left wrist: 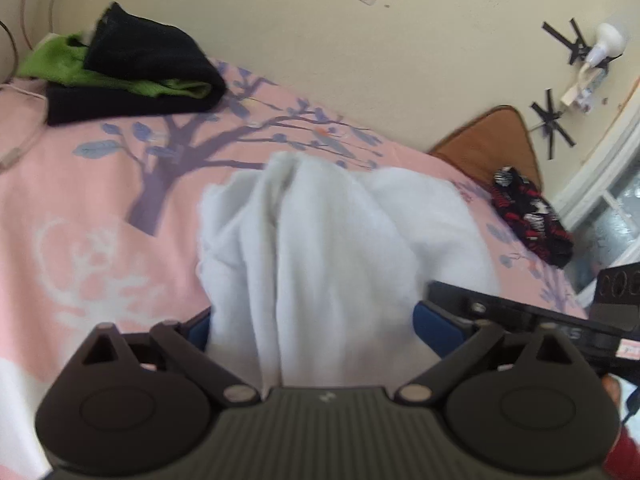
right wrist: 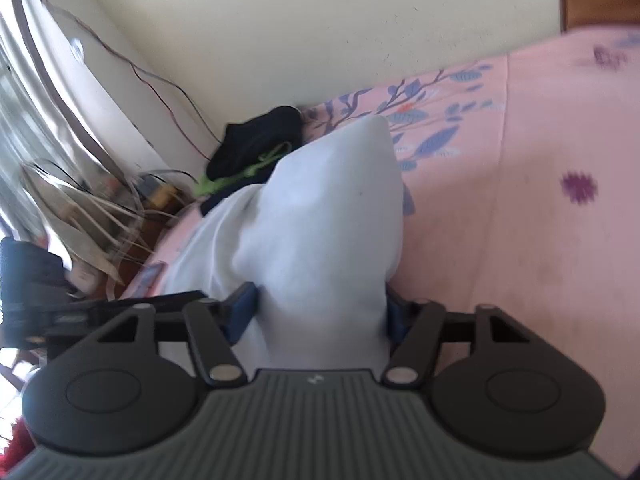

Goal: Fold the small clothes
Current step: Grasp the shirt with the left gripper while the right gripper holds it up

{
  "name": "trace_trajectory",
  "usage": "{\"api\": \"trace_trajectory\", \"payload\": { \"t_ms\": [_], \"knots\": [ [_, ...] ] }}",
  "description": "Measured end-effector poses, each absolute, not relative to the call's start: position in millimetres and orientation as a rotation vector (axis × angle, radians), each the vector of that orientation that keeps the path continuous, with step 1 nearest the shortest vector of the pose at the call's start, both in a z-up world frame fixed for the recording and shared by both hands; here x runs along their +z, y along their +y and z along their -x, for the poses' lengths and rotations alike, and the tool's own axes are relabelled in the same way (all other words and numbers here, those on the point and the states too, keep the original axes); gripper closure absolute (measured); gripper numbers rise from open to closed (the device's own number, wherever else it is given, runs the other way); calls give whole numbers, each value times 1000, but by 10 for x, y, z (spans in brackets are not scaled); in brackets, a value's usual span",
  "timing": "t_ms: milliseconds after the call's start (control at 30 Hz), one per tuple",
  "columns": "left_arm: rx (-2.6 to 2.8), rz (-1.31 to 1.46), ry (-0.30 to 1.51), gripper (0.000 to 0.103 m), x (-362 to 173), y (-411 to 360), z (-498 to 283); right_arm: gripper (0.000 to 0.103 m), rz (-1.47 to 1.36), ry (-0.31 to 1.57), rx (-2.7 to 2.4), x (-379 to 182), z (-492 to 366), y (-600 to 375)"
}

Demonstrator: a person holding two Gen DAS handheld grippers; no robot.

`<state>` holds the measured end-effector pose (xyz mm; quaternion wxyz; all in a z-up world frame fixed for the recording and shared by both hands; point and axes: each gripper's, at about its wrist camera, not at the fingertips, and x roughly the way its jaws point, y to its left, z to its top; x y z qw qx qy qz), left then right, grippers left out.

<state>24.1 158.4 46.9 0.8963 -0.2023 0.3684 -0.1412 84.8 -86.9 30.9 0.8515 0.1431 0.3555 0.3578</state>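
A white cloth (left wrist: 320,240) hangs bunched between both grippers above a pink bedsheet (left wrist: 80,200). My left gripper (left wrist: 312,328) has its blue pads on either side of the cloth and grips its near edge. My right gripper (right wrist: 320,312) also grips the same white cloth (right wrist: 320,208), which rises in a peak in front of it. The right gripper's body (left wrist: 520,316) shows at the right of the left wrist view, and the left gripper's body (right wrist: 60,312) shows at the left of the right wrist view.
A folded pile of black and green clothes (left wrist: 132,68) lies at the far left of the bed by the wall. A red, black and white patterned garment (left wrist: 528,216) lies at the right near a brown cushion (left wrist: 492,140). Cables and a curtain (right wrist: 60,120) are beside the bed.
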Motion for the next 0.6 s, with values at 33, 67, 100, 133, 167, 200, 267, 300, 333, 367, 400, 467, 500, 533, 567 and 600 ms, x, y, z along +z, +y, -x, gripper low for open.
{"api": "trace_trajectory", "payload": {
  "t_ms": [33, 67, 100, 133, 167, 200, 267, 300, 333, 367, 400, 467, 500, 533, 567, 600],
  "knots": [
    [-319, 425, 768, 11, 497, 1513, -271, 67, -276, 714, 753, 354, -799, -872],
    [-327, 413, 764, 11, 540, 1422, -305, 71, -252, 676, 756, 410, -731, -887],
    [-338, 382, 757, 11, 590, 1295, -358, 73, -228, 634, 753, 474, -651, -900],
    [-363, 363, 748, 11, 638, 1185, -409, 73, -196, 589, 741, 537, -565, -936],
    [-400, 359, 742, 12, 690, 1061, -459, 74, -157, 540, 714, 601, -471, -990],
    [-438, 370, 740, 15, 741, 965, -510, 75, -114, 489, 671, 659, -379, -1073],
    [-514, 377, 742, 19, 840, 708, -640, 75, -59, 417, 581, 754, -268, -1280],
    [-538, 374, 740, 20, 878, 595, -691, 75, -50, 399, 547, 789, -233, -1409],
    [-562, 368, 741, 21, 902, 458, -751, 75, -50, 392, 519, 811, -223, -1541],
    [-583, 360, 745, 21, 911, 326, -808, 75, -54, 391, 489, 816, -225, -1675],
    [-595, 351, 754, 22, 900, 207, -857, 75, -58, 394, 459, 808, -224, -1790],
    [-589, 329, 786, 23, 819, 7, -959, 74, -57, 411, 412, 729, -267, -1974],
    [-571, 310, 800, 23, 768, -57, -993, 74, -61, 431, 397, 676, -309, -2047],
    [-539, 278, 811, 22, 709, -114, -1019, 73, -73, 455, 387, 609, -348, -2081],
    [-512, 251, 823, 19, 657, -140, -1029, 71, -90, 475, 380, 532, -384, -2131],
    [-509, 231, 804, 16, 643, -139, -998, 65, -109, 493, 380, 451, -414, -2178]
  ]
}}
